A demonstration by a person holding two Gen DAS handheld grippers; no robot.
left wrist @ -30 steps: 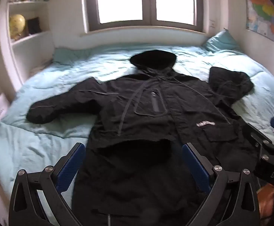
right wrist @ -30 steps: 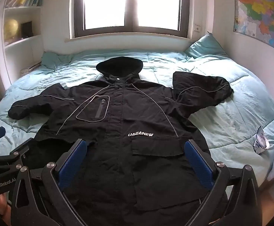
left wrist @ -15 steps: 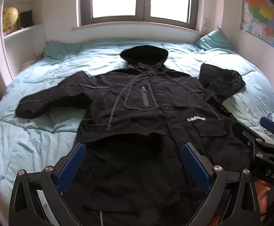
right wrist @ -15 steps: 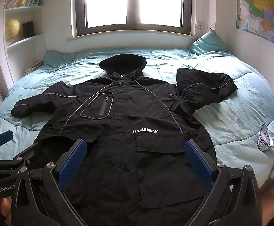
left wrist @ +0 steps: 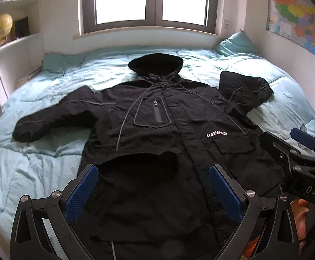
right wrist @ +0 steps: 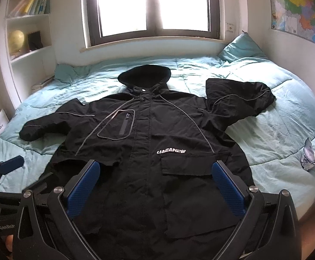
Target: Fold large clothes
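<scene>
A large black hooded jacket [left wrist: 157,134] lies face up and spread flat on the bed, hood toward the window; it also shows in the right wrist view [right wrist: 153,143]. Its left sleeve [left wrist: 49,121] stretches out sideways. Its right sleeve [right wrist: 239,99] is bent up and bunched. My left gripper [left wrist: 153,186] is open and empty, above the jacket's lower left hem. My right gripper [right wrist: 157,184] is open and empty, above the lower right part near the flap pocket [right wrist: 187,164]. Each gripper shows at the edge of the other's view.
The bed has a light teal quilt [left wrist: 38,164] and a teal pillow [right wrist: 242,47] at the far right. A small white cup-like object [right wrist: 309,158] lies on the quilt at right. A shelf with a globe [right wrist: 16,41] stands left; a window and a wall map [left wrist: 298,19] lie behind.
Both grippers have drawn back and risen slightly, so more of the jacket and room shows. The jacket has not moved. Both grippers stay open.
</scene>
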